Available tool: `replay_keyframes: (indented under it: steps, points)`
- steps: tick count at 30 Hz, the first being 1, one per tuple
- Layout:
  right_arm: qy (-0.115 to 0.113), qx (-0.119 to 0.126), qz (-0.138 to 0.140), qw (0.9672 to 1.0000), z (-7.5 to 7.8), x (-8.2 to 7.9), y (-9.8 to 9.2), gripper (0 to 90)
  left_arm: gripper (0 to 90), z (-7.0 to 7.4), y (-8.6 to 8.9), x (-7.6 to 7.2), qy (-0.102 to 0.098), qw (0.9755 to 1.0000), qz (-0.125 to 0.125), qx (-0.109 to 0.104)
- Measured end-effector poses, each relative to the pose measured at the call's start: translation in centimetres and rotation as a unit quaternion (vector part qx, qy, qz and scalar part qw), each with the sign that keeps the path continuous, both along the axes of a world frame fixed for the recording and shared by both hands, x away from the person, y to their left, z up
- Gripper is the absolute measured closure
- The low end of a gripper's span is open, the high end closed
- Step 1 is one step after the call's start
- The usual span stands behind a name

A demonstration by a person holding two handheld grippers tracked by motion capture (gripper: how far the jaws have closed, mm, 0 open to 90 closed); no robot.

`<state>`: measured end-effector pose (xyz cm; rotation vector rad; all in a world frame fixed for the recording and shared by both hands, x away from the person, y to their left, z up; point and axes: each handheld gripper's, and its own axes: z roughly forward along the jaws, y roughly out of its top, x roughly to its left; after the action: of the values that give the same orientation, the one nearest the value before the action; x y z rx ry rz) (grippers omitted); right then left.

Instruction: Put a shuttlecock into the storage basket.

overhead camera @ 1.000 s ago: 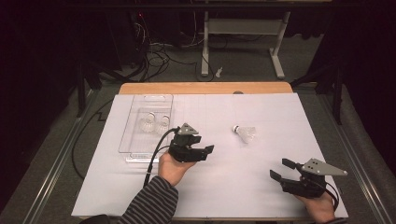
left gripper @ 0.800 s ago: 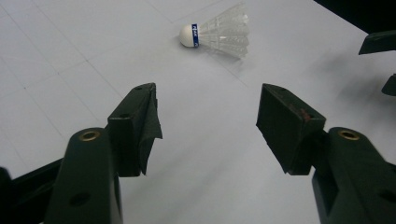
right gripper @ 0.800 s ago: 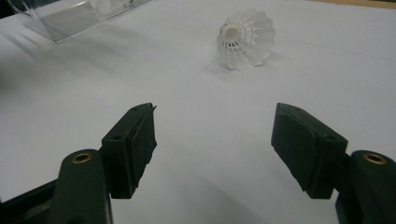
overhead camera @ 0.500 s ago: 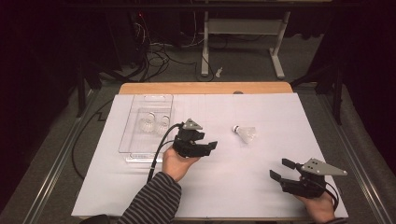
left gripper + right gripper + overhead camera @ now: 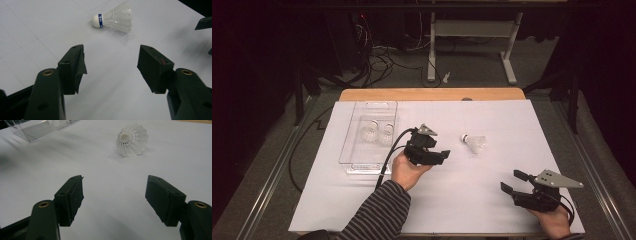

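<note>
The left gripper has been drifting away from the clear tray over the past second and is now heading across the white sheet toward the loose shuttlecock, which is lying on its side on the sheet near the middle of the table, cork end pointing toward the tray. In the left gripper view that shuttlecock is sitting just ahead of the fingers, which are standing spread wide with nothing between them. Two shuttlecocks are already resting in the tray, side by side, so this looks like a trip for the last loose one. The gripper is still short of it, not touching. The right gripper is waiting where it was, low at the near right of the table, its fingers also spread and empty, with the shuttlecock well ahead of them, skirt facing this way. I'd judge the next thing is to close the remaining gap and straddle the cork or the skirt; the feather part looks light and springy, so a soft pinch would suit it better than a hard one.
</note>
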<state>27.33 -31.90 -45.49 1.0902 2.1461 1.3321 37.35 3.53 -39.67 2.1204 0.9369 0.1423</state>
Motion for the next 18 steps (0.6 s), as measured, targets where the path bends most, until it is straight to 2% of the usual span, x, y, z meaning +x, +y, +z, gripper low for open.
replay_keyframes:
  steps: [9, 18]
  points:
    - [0.000, 0.000, 0.000, 1.0000, 0.0, 0.0, 0.0, 31.2, 42.5, 0.2, -0.7, 0.6, 0.010, 0.9998, -0.008, 0.014]
    - [-0.001, -0.001, -0.002, 1.0000, 0.0, 0.0, 0.0, 31.3, 43.7, 0.4, -1.7, 1.0, 0.008, 0.9994, -0.016, 0.031]
